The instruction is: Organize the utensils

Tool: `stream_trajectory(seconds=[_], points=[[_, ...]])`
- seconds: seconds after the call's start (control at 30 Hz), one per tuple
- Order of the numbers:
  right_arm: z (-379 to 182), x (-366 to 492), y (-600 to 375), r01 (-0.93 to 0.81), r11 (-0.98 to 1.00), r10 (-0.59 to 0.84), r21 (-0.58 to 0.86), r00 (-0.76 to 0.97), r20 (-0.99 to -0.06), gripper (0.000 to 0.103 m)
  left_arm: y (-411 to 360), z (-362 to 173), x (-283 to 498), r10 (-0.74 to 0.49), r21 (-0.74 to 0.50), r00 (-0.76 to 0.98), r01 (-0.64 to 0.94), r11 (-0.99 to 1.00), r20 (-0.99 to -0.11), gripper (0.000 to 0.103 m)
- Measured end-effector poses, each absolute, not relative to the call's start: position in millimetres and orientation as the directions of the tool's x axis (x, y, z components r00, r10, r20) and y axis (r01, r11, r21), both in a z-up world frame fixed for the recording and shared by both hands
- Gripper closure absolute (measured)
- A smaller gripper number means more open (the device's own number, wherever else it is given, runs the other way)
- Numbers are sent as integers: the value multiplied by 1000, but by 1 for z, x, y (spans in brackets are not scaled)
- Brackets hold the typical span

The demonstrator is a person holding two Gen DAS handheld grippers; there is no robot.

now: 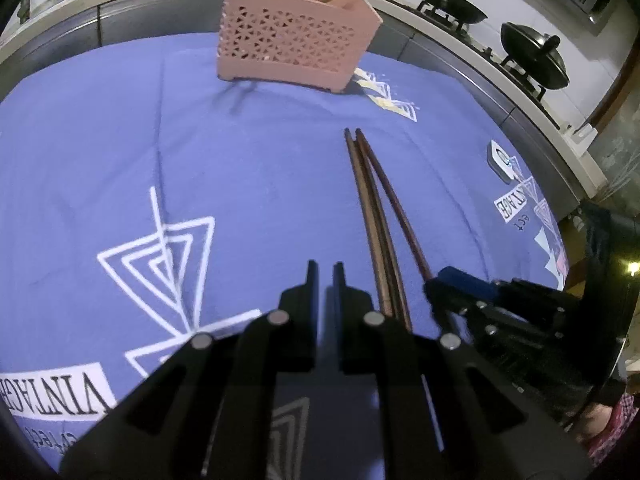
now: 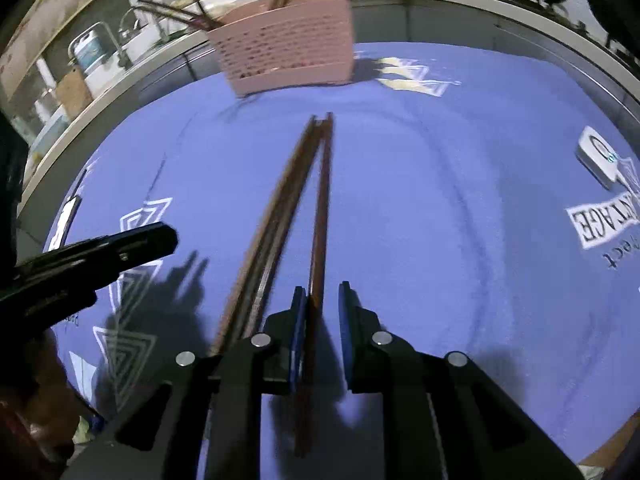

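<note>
Dark brown wooden chopsticks (image 1: 376, 216) lie on the blue cloth (image 1: 240, 168), pointing at a pink perforated utensil holder (image 1: 292, 48) at the back that has several utensils in it. My left gripper (image 1: 326, 268) is nearly shut and empty, just left of the chopsticks. My right gripper (image 2: 322, 292) is part open, with one chopstick (image 2: 320, 232) lying between its jaws against the left pad; two more chopsticks (image 2: 276, 216) lie just to its left. The holder (image 2: 288, 56) shows at the back in the right wrist view. The right gripper shows in the left wrist view (image 1: 452, 280).
A small white device (image 1: 502, 160) lies on the cloth at the right. Behind the table a counter holds a stove with two black woks (image 1: 452, 0). The left gripper (image 2: 120, 244) shows at the left of the right wrist view.
</note>
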State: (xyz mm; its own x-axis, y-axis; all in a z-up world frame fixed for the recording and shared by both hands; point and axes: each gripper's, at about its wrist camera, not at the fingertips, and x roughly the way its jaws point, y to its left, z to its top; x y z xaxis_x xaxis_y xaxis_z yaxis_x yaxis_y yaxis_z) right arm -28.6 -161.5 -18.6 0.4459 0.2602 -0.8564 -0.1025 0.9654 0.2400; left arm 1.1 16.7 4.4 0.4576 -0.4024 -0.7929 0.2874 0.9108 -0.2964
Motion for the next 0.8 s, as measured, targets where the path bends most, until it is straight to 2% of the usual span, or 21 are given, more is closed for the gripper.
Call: stream_trajectory(seconds=[0.43,0.6,0.8], points=[[-17,-29,-189,-29,951,285,307,458,-842,87,-2,-4,-1,-417,-301,413,318,899,-810,97],[-7,-31,-213,13,931,310,366,506,-805,87,-24,-10,-5,-429,-305,370,350,886,-824,97],[-8,-30,-217,11,917,340,398,499,-797,87,-44,-16,-10,-402,-240,402,395,887,-823,95]])
